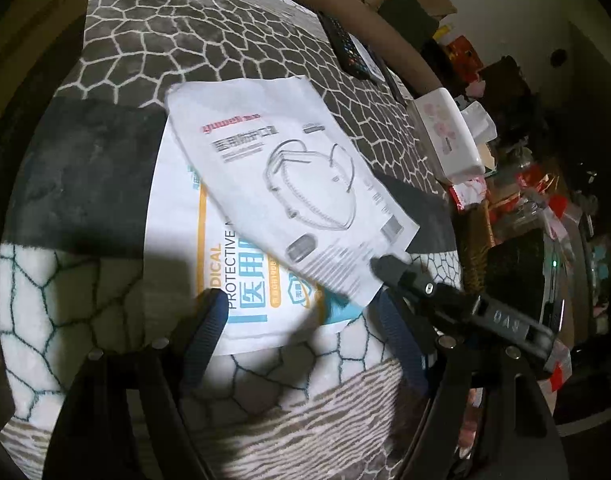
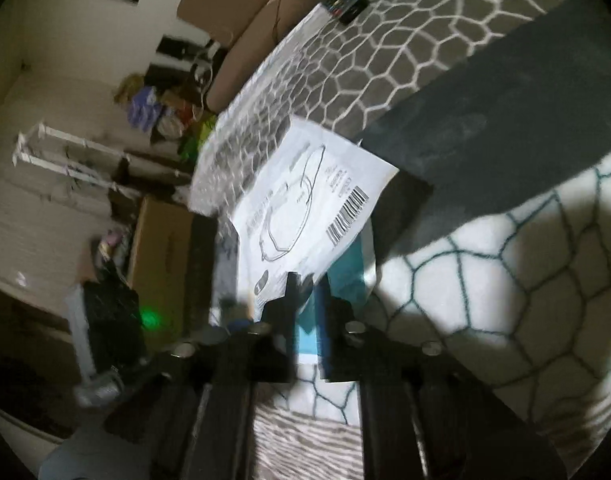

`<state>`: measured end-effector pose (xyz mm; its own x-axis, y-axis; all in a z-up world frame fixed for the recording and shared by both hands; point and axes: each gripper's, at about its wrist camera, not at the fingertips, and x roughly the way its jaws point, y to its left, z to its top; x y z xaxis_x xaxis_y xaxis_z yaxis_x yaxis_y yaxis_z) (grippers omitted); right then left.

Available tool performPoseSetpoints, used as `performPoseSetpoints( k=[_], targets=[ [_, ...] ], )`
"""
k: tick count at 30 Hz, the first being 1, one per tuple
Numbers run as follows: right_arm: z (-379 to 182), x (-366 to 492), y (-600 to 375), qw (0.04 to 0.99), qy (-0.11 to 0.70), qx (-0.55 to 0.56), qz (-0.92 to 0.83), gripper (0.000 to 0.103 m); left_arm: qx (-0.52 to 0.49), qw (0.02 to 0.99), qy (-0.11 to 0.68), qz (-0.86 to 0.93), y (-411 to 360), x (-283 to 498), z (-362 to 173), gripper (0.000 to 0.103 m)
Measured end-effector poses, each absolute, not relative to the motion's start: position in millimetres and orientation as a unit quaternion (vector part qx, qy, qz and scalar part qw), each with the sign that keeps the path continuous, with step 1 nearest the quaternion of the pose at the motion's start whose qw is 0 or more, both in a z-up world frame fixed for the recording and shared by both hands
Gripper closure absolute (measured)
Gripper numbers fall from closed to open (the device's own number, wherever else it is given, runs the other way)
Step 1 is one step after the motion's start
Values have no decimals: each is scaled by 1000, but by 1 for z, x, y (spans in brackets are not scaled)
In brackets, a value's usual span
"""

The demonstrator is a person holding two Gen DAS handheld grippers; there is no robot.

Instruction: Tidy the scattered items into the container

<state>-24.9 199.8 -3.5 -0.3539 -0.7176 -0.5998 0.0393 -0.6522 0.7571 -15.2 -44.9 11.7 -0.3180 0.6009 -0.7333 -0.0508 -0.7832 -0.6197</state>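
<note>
On the patterned bed (image 1: 225,40), the right tool (image 2: 305,292) is pinching the mask packet (image 1: 289,184) at centre frame; the left tool (image 1: 301,320) is gaping wide

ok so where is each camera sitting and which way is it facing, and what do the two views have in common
Left wrist: sits on the left gripper, looking along its open blue-padded fingers across the patterned blanket at a white mask packet lying over a larger mask package; the right gripper reaches in at the packet's corner.
Right wrist: sits on the right gripper, looking over the blanket's edge toward floor clutter; its fingers are nearly closed at the packet; actual grip unclear.
Shared: packet, blanket, remote.
</note>
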Motion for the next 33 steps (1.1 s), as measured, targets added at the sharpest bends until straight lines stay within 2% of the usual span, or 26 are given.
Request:
performPoseSetpoints(
  k=[3,7,10,12,14,16,23,26,30,33],
  targets=[
    [-4,-21,189,269,-343,516,-738,97,-543,224,-290,756,-50,-16,8,25],
    [-8,-11,171,312,-407,520,-683,97,-546,243,-360,717,-58,-15,-1,25],
    [-11,-3,157,334,-425,527,-656,97,-532,259,-396,702,-61,-12,-5,27],
    [-14,0,147,342,-420,536,-648,97,-523,258,-405,704,-64,-11,-4,44],
    [-14,2,141,347,-409,541,-647,95,-528,248,-400,707,-65,-11,-4,82],
    [-12,2,138,351,-395,544,-652,93,-527,238,-398,712,-69,-11,-3,95],
    [11,-6,156,289,-309,560,-712,70,-505,266,-366,735,-66,-11,26,98],
    [11,-8,179,278,-349,543,-711,68,-484,292,-360,742,-67,-5,48,98],
    [11,-15,204,304,-452,494,-677,65,-464,331,-352,743,-70,5,77,98],
    [27,-18,203,339,-464,461,-676,50,-467,348,-355,731,-70,10,79,97]
  ],
)
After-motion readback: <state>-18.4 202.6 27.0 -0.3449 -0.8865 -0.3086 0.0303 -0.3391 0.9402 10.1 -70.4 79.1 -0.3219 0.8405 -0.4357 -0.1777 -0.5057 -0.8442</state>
